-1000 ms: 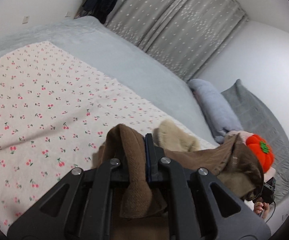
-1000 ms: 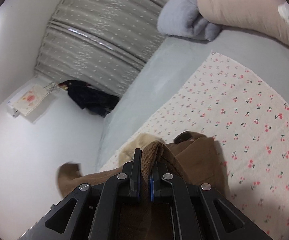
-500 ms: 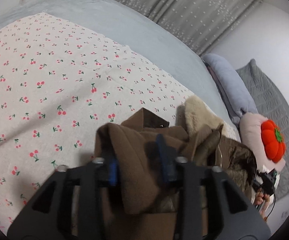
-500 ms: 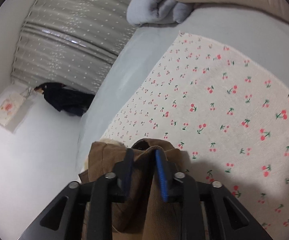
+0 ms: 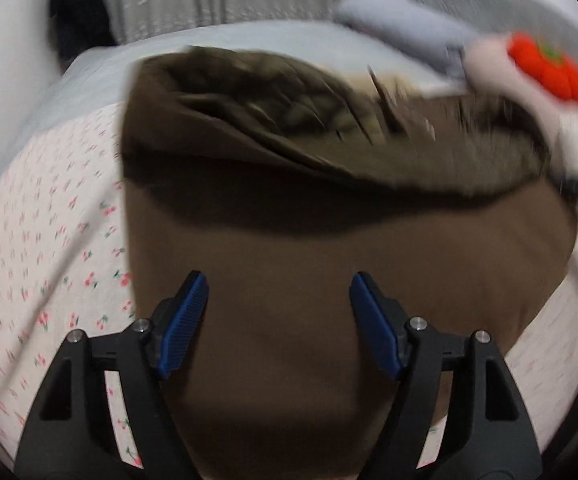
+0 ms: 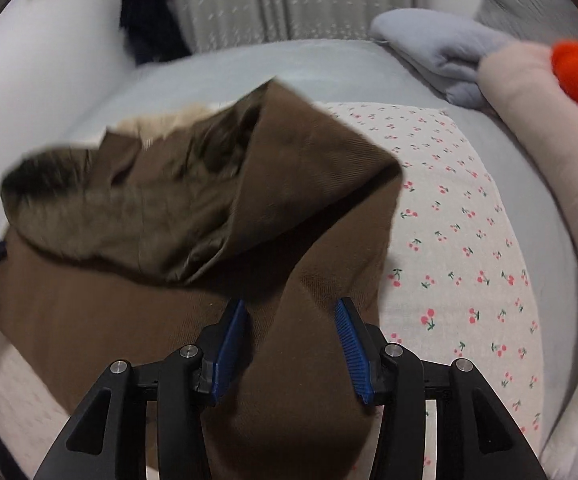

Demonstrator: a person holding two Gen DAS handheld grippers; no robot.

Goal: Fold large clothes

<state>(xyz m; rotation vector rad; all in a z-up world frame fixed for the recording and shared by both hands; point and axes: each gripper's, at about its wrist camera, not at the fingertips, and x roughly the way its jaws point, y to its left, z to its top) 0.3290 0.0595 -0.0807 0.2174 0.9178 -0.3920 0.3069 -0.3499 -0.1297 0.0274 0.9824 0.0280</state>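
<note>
Coat [image 5: 329, 288], thick, soft and likely heavy, lay on the bedsheet [image 6: 469, 240] as both tongs, left [image 5: 279, 320] and right [image 6: 291, 344], opened off it; hems looked best for gripping.

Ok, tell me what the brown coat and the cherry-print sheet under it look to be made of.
Brown coat: outer shell looks like matte woven twill, wool or cotton, going by fine diagonal ribs. Its lining has a slight sheen, probably synthetic; the cream trim looks like fleece or faux fur, though blurred.
Cherry-print sheet: thin matte woven cotton by its look, flat with a printed pattern.
</note>
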